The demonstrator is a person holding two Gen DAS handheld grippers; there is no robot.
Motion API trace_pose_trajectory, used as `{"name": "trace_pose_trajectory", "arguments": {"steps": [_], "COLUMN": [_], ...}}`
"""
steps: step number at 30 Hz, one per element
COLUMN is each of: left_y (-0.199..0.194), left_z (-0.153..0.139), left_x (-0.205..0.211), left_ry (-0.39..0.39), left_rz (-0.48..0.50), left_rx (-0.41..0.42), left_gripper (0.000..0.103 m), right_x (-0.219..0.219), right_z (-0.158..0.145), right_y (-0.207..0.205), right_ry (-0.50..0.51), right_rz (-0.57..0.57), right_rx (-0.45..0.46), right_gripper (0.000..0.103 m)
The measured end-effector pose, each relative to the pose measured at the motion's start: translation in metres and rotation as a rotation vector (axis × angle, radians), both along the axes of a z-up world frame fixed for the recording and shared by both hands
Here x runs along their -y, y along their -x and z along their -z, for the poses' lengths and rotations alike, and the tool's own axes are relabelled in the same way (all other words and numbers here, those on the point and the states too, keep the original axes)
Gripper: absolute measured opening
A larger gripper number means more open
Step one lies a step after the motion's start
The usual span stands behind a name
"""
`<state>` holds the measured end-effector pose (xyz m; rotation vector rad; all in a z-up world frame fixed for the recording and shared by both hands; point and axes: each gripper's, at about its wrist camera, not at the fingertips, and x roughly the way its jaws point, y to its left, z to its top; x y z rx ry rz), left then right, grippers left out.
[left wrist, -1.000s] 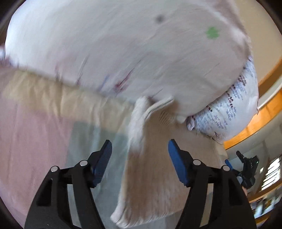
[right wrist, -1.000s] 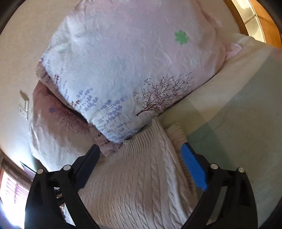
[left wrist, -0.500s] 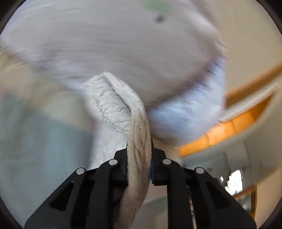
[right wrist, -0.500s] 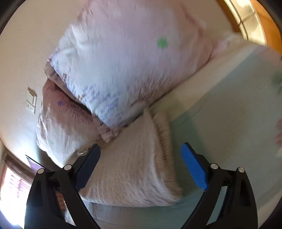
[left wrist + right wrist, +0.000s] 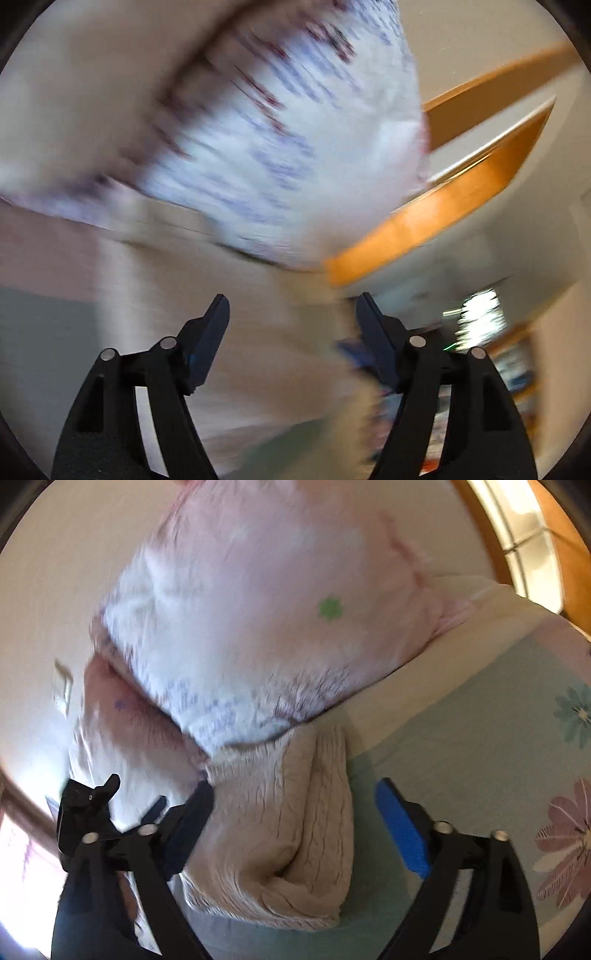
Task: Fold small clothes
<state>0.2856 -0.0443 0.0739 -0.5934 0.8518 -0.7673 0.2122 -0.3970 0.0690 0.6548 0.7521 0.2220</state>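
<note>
A cream cable-knit sweater (image 5: pixel 280 819) lies folded on the bed, its far end against the pillows. In the right wrist view my right gripper (image 5: pixel 295 805) is open and empty, with the sweater seen between its fingers. In the blurred left wrist view my left gripper (image 5: pixel 293 317) is open and empty above the cream knit (image 5: pixel 258 354). The left gripper (image 5: pixel 92 805) also shows at the left edge of the right wrist view, beside the sweater.
Two floral pillows (image 5: pixel 258 627) lean on the wall behind the sweater. The bed cover (image 5: pixel 498 775) is pale green with large flowers. A wooden bed frame (image 5: pixel 436 210) runs past the pillow (image 5: pixel 277 147). A wall switch (image 5: pixel 61 690) is at left.
My left gripper let go of the sweater edge it pinched half a second ago and opened, swinging right. The sweater now lies folded over. The right gripper stayed open and drew back a little.
</note>
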Motion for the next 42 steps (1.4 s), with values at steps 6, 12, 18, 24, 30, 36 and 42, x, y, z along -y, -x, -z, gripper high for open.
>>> {"name": "trace_pose_trajectory", "arguments": {"steps": [6,12,18,24,30,36,42], "left_y": [0.000,0.004,-0.007,-0.012,0.030,0.056,0.109], "left_z": [0.031,0.062,0.077,0.084,0.048,0.048,0.013], "left_x": [-0.015,0.004,0.026,0.027,-0.038,-0.095,-0.065], "left_ry": [-0.219,-0.314,-0.330,-0.232,-0.293,-0.557,-0.468], "left_rz": [-0.038,-0.021,-0.027,-0.013,0.067,-0.074,-0.033], "left_rx": [-0.068,-0.103,-0.112,-0.109,0.054,0.142,0.383], "left_gripper": [0.073,0.080,0.086,0.042,0.036,0.049,0.064], "right_x": [-0.036,-0.018,-0.011,-0.025,-0.087,-0.146,-0.145], "right_z": [0.027,0.042,0.040,0.073,0.054,0.048,0.035], "right_y": [-0.054,-0.048,-0.029,-0.034,-0.011,-0.001,-0.006], "right_ry": [0.022,-0.019,-0.060,-0.194,-0.202,-0.049,-0.029], "right_rz": [-0.096,0.032,0.005,-0.087,-0.271,-0.345,-0.309], "right_rx": [-0.150,-0.178,-0.159,-0.239,-0.161,-0.127,-0.113], "right_gripper": [0.048,0.012,0.093,0.045,0.033,0.053,0.052]}}
